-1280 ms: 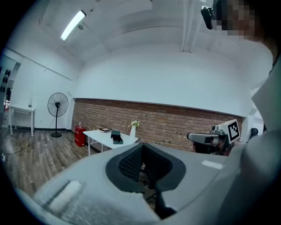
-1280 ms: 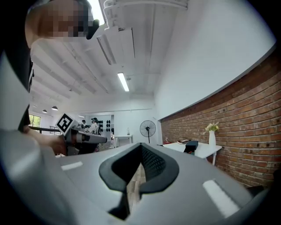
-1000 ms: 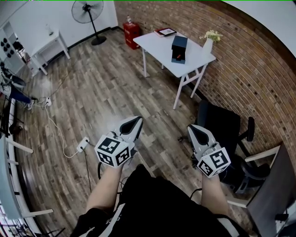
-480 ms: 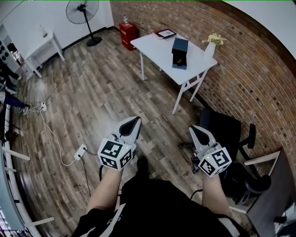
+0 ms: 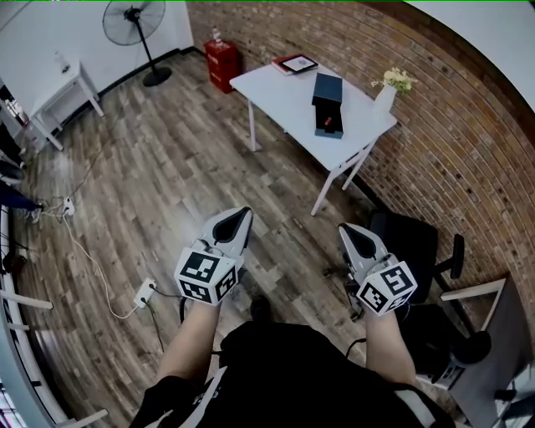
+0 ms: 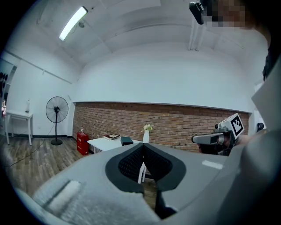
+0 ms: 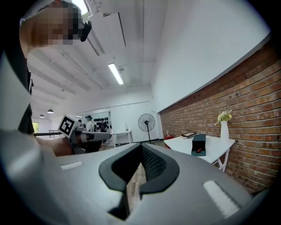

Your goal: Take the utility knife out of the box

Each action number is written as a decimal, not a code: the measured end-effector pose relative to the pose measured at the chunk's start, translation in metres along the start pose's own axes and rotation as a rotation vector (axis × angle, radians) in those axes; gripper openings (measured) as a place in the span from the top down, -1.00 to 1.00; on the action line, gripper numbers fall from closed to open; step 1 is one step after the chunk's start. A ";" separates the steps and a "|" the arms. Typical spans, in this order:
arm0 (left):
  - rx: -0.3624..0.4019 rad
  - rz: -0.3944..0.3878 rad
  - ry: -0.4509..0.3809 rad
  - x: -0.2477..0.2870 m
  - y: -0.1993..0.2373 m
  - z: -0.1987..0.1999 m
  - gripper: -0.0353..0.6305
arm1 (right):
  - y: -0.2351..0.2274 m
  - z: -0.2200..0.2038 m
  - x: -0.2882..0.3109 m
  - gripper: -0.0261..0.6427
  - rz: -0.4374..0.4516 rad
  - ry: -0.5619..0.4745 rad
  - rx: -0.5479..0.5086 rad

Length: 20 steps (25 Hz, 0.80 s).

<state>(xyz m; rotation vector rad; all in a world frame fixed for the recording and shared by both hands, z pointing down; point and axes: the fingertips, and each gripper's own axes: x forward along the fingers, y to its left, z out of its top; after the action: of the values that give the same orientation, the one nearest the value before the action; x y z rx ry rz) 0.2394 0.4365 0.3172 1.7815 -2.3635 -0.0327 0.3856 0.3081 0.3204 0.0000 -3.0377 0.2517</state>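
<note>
A dark blue box (image 5: 327,99) stands on the white table (image 5: 284,92) far ahead, by the brick wall. A small red thing (image 5: 328,127) shows at the box's near end; it is too small to tell more. The right gripper view shows the same box (image 7: 198,143) and red thing (image 7: 200,151). My left gripper (image 5: 244,214) and right gripper (image 5: 343,230) are held side by side in the air over the wooden floor, well short of the table. Both are shut with nothing between the jaws. The left gripper view shows the table (image 6: 105,143) and box (image 6: 126,140) in the distance.
A white vase with flowers (image 5: 386,94) and a tablet on a book (image 5: 297,63) share the table. A black office chair (image 5: 411,244) stands right of my path. A standing fan (image 5: 127,22), red canister (image 5: 221,60), small white side table (image 5: 63,88) and a floor power strip (image 5: 144,292) are around.
The floor and table have slid down and nearer in the head view as the person walks toward the table. Both grippers keep the same shut pose in front of the body.
</note>
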 end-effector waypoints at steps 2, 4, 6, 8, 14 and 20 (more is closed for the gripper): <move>-0.010 -0.003 -0.003 0.008 0.015 0.003 0.87 | -0.005 0.000 0.014 0.92 -0.010 0.009 0.003; -0.009 -0.008 -0.005 0.015 0.029 0.005 0.87 | -0.011 -0.001 0.027 0.92 -0.025 0.018 0.009; -0.008 -0.012 -0.006 0.019 0.044 0.007 0.87 | -0.015 -0.004 0.039 0.92 -0.041 0.025 0.024; -0.014 -0.012 -0.005 0.021 0.060 0.008 0.87 | -0.017 -0.007 0.051 0.92 -0.055 0.031 0.037; -0.026 -0.031 0.004 0.036 0.095 0.008 0.87 | -0.017 -0.006 0.085 0.92 -0.074 0.036 0.038; -0.037 -0.064 0.025 0.062 0.103 0.002 0.87 | -0.031 -0.006 0.102 0.92 -0.086 0.048 0.037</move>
<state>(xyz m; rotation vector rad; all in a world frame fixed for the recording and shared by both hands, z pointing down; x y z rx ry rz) 0.1246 0.4060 0.3363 1.8295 -2.2730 -0.0614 0.2851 0.2788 0.3411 0.1250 -2.9761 0.2959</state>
